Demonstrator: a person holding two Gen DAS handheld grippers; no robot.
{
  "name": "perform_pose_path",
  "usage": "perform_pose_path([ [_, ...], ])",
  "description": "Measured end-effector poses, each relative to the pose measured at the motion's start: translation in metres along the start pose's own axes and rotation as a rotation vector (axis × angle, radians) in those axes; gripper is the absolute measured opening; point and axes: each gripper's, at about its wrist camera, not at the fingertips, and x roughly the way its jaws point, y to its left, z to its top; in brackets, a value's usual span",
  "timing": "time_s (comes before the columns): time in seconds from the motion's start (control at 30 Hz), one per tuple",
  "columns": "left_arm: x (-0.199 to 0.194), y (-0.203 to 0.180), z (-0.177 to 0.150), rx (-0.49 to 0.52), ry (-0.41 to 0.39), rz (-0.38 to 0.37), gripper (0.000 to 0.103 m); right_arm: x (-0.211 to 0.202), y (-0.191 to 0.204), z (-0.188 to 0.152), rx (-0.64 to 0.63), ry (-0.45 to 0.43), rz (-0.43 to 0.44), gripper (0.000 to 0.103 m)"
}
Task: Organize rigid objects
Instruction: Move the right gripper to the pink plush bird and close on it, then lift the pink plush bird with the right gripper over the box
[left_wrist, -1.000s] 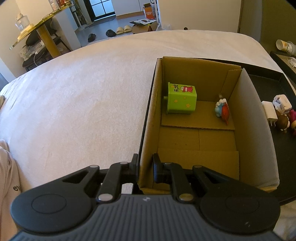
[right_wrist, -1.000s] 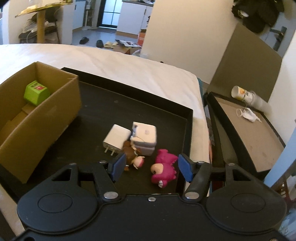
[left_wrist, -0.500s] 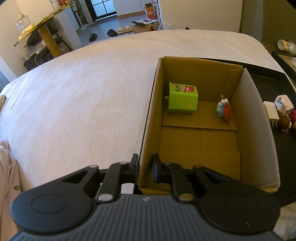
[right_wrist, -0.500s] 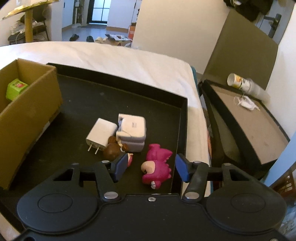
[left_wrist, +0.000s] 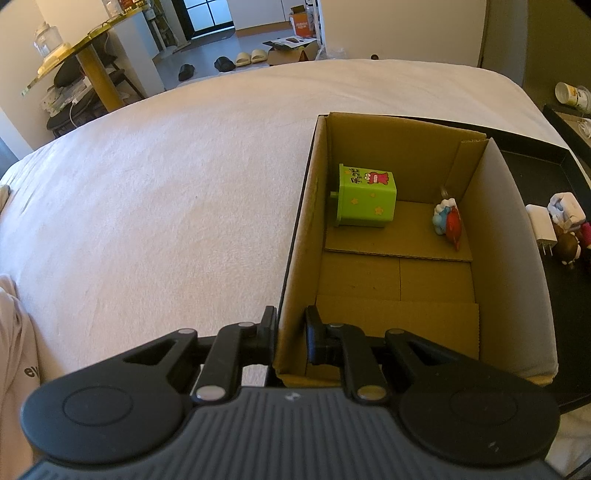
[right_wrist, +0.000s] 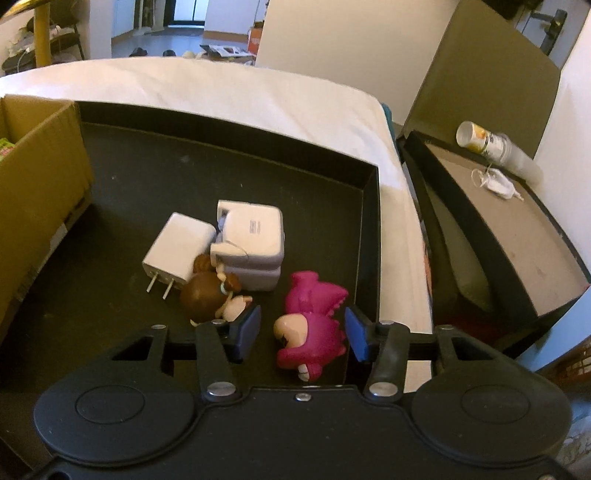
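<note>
Right gripper (right_wrist: 301, 330) jaws have just been closing around the pink figure (right_wrist: 314, 325), lying between them near the black tray's (right_wrist: 369, 206) corner, apparently no contact yet; left gripper (left_wrist: 291, 332) clamps the cardboard box (left_wrist: 513, 266) wall.

My left tool (left_wrist: 291, 332) is clamped on the near left wall of the box (left_wrist: 295, 266), one finger outside, one inside. In the box, a green cube (left_wrist: 365, 197) stands by the far left wall and a small blue-and-red toy (left_wrist: 448, 223) leans on the right wall. Box sits on a black tray (left_wrist: 554, 162) on the white bed (left_wrist: 166, 192); chargers and figures lie right.
</note>
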Motion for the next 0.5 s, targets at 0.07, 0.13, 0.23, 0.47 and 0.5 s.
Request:
perform_pose_path([
  [0.07, 0.0, -0.001, 0.0, 0.002, 0.0, 0.001, 0.014, 0.003, 0.001, -0.001, -0.008, 0.021, 0.003, 0.039],
  [0.13, 0.0, 0.0, 0.0, 0.0, 0.0, -0.001, 0.014, 0.002, 0.002, -0.003, -0.008, 0.033, 0.012, 0.039],
  [0.23, 0.0, 0.0, 0.0, 0.002, 0.0, 0.0, 0.014, -0.005, 0.002, -0.004, -0.003, 0.034, 0.034, 0.039],
  [0.47, 0.0, 0.0, 0.0, 0.002, -0.001, 0.0, 0.014, -0.029, -0.002, 0.001, -0.001, -0.004, 0.049, 0.039],
  [0.5, 0.0, 0.0, 0.0, 0.002, -0.001, 0.0, 0.014, -0.032, -0.003, 0.002, -0.004, -0.01, 0.05, 0.039],
])
